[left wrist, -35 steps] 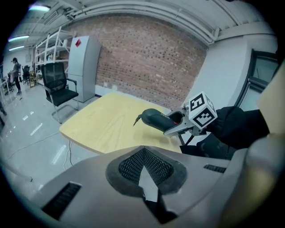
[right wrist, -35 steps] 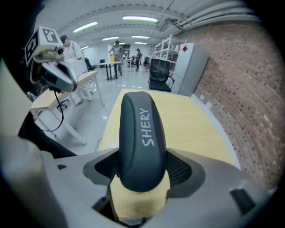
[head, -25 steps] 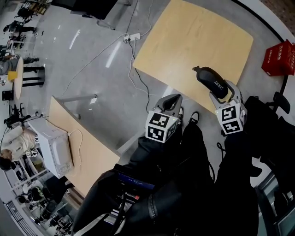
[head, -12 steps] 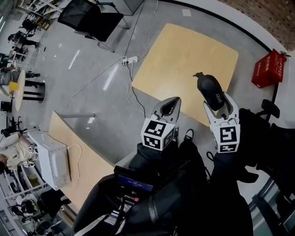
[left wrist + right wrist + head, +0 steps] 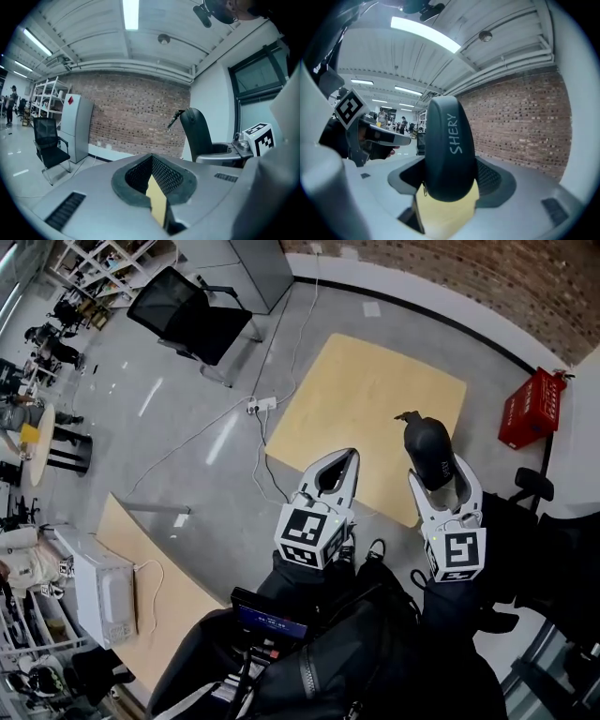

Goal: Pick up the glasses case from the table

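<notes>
The glasses case [image 5: 428,451] is dark, rounded and zipped, with "SHERY" printed along it [image 5: 449,150]. It is off the wooden table [image 5: 375,399], held above that table's near right edge. My right gripper [image 5: 439,486] is shut on the case's lower end, and the case stands up between the jaws [image 5: 447,187]. My left gripper [image 5: 339,463] hangs beside it over the table's near edge, shut with nothing in it [image 5: 152,180]. From the left gripper view, the case [image 5: 197,133] shows at the right, upright.
A red crate [image 5: 530,409] sits on the floor right of the table. A black office chair [image 5: 197,320] stands at the far left, with a power strip [image 5: 262,404] and cables on the floor. A second table [image 5: 159,615] with a microwave [image 5: 108,592] is at the near left.
Both grippers have risen and the table looks smaller and farther below. The case stays in the right gripper and now stands more upright.
</notes>
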Available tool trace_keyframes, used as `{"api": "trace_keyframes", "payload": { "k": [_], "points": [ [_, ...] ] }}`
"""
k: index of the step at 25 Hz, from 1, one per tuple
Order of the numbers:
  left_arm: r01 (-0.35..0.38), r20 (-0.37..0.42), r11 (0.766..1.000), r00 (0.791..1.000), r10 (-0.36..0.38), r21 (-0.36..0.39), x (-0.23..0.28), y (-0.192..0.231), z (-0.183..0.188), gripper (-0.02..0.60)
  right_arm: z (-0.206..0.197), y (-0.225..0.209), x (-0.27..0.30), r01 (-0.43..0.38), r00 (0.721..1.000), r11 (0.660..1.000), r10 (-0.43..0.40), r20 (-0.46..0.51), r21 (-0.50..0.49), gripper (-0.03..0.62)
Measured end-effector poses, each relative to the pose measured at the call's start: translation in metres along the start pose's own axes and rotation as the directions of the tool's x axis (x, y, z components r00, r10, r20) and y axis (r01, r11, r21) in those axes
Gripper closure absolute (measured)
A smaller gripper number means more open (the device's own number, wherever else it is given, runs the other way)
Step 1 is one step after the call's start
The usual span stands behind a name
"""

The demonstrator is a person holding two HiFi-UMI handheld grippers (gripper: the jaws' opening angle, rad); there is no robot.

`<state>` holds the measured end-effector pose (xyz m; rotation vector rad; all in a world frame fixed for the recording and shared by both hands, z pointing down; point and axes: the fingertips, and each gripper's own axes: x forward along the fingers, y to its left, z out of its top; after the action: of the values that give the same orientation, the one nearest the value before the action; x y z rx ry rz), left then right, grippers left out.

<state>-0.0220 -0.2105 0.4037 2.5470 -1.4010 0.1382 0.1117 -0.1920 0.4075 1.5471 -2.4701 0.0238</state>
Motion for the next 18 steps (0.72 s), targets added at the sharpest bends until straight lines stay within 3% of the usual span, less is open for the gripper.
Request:
{"api": "trace_keyframes", "payload": {
  "k": [6, 18],
  "points": [
    [0.023, 0.062, 0.999, 0.998, -0.025, 0.033, 0.011, -0.015, 0.041, 0.581, 0.045, -0.021, -0.011, 0.023, 0.995, 0.999, -0.027, 0.099, 0.035, 0.263],
    [0.055, 0.183, 0.993, 0.98, -0.074, 0.109, 0.01, -0.025, 0.093, 0.581, 0.081, -0.027, -0.019, 0.059, 0.978, 0.998, -0.065, 0.196, 0.039, 0.263]
  ]
}}
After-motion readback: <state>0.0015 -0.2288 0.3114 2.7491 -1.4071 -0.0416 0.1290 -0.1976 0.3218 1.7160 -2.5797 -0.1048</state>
